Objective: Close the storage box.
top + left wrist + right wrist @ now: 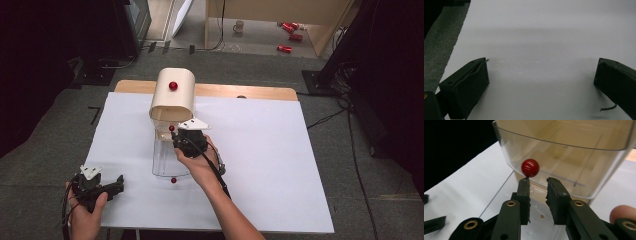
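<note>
Right hand-held gripper (pixel 538 182) nearly pressed together, nothing pinched; red knob (pixel 530 167) sits just above-left of its tips. Risk: tips nudge clear bin (pixel 564 152) (light plastic), shifting it. Left hand-held gripper (pixel 541 75) spread, idle on bench (pixel 536 32).

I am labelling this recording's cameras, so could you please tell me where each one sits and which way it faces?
High view: above the person's side, looking forward and down on the white table; both forearms, left gripper and right gripper show.
Left gripper view: rides the left gripper, looking along its wide-apart jaws at bare tabletop.
Right gripper view: rides the right gripper, jaws nearly together, facing the clear container and its red knob.
The high and right gripper views share container and knob.
</note>
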The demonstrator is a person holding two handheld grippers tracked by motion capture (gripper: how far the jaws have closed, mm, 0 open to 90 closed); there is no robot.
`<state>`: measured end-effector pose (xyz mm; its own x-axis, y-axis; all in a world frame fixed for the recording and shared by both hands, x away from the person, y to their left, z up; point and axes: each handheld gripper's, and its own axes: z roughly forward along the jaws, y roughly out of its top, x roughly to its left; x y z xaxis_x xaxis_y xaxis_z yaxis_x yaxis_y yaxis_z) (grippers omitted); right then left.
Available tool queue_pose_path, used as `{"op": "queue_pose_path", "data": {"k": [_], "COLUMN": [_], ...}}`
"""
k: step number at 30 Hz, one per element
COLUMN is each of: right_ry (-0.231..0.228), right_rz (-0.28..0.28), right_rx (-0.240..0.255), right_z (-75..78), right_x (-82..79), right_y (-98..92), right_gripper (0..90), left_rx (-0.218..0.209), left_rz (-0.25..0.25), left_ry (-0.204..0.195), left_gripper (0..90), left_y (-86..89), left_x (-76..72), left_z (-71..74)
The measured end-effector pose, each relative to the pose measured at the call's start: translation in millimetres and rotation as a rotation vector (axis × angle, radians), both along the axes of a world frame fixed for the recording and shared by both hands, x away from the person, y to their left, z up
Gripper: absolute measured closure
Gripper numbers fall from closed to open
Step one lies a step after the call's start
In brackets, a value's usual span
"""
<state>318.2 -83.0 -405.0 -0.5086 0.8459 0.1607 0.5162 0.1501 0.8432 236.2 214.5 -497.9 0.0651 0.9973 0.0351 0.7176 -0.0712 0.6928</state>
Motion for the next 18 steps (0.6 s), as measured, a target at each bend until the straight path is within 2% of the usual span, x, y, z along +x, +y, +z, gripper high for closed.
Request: {"op": "queue_pose_path", "data": {"k": [2, 4, 9, 12, 17, 18], "right_ry": [0.003, 0.01, 0.0, -0.002, -0.001, -0.001], "right_rz": [-0.012, -0.007, 0.018, 0.03, 0.048, 0.048], "right_rx": [0.007, 0.037, 0.039, 0.049, 0.048, 0.048], "right_z": [0.3, 2.1, 7.2, 7.3, 4.6, 4.6], "right_x": [2.9, 5.9, 5.9, 4.3, -4.1, -4.1], "right_y": [-3.5, -8.5, -9.6, -9.2, -9.6, -9.6], "right_gripper": [74.1, 73.6, 69.1, 60.9, 39.8, 39.8], "left_rx": [0.0, 0.001, 0.001, 0.0, 0.001, 0.001], "left_rz": [0.0, 0.0, -0.001, 0.002, 0.0, 0.0], "left_ry": [0.0, 0.0, 0.0, -0.002, -0.001, -0.001], "left_gripper": [0.0, 0.0, 0.0, 0.0, 0.0, 0.0], "left_y": [0.0, 0.1, 0.1, -0.1, 0.0, 0.0], "left_x": [0.0, 0.1, 0.0, 0.0, 0.1, 0.1], "left_z": [0.0, 0.0, 0.0, -0.1, -0.1, -0.1]}}
